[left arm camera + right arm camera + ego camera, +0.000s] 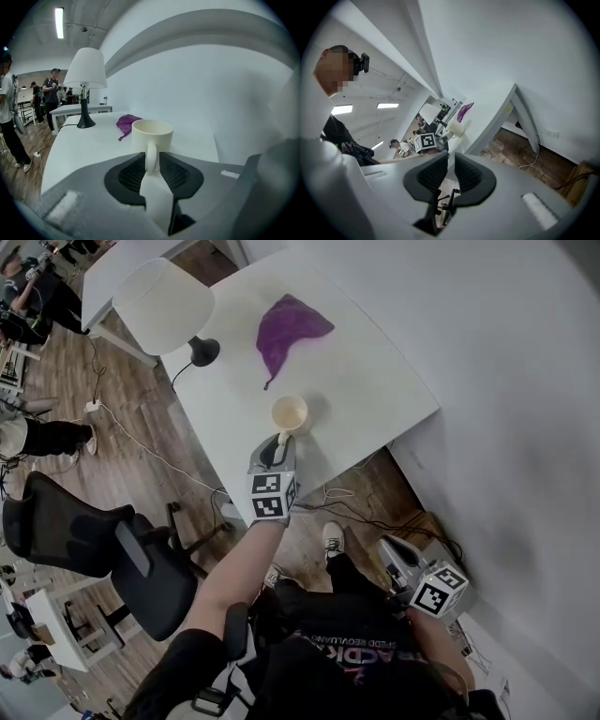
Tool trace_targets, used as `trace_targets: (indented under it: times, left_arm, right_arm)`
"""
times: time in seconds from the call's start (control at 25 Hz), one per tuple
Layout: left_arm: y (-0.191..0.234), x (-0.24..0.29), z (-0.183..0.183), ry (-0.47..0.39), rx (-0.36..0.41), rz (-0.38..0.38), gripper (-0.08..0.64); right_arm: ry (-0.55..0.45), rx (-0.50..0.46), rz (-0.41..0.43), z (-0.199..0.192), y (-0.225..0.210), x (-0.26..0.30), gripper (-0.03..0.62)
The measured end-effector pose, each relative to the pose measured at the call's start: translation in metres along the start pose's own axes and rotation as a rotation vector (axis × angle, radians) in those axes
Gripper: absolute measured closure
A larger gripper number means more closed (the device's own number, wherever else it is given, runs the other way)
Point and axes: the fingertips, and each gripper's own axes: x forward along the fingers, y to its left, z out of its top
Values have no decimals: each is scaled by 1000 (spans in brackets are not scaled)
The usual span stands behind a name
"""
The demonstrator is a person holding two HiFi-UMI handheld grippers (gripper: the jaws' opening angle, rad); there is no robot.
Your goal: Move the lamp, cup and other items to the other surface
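Near the front edge of the white rectangular table [375, 371], the cream ceramic cup [290, 414] stands upright, its handle between the loosely parted, apparently unclamped jaws of the left gripper [280, 444], while the right gripper [451, 161], narrowly parted and empty, hangs low, evidently kept clear.

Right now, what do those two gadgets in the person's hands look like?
The left gripper and right gripper are matching light-grey plastic shells, each bearing a white cube with black square markers. Their fingers have a black ribbed lining. The person wears a black top with lettering.
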Motion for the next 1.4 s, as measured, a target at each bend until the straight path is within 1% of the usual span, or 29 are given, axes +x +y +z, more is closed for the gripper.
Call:
trace_targets:
  times: [0.2, 0.24, 0.32, 0.52, 0.72, 0.92, 1.16, 1.4]
  left_arm:
    - [0, 5, 1, 6, 2, -10, 463]
    - [0, 6, 1, 5, 1, -10, 468]
    - [0, 6, 0, 5, 1, -8, 506]
    - [-1, 1, 3, -11, 5, -11, 512]
    - [-2, -10, 13, -50, 16, -32, 514]
    - [6, -29, 16, -74, -17, -32, 515]
    - [29, -68, 20, -125, -64, 5, 515]
    - [64, -125, 16, -165, -97, 96, 515]
  right_arm:
    - [-7, 7, -9, 1, -2, -3, 551]
    - [-9, 8, -11, 1, -3, -3, 551]
    - [-12, 13, -16, 2, -3, -4, 552]
    - [-12, 16, -15, 1, -3, -5, 555]
    - [-1, 8, 5, 1, 3, 1, 558]
    - [21, -13, 38, -1, 10, 8, 560]
    - [61, -48, 100, -3, 32, 26, 562]
    - [135, -96, 202, -13, 68, 53, 566]
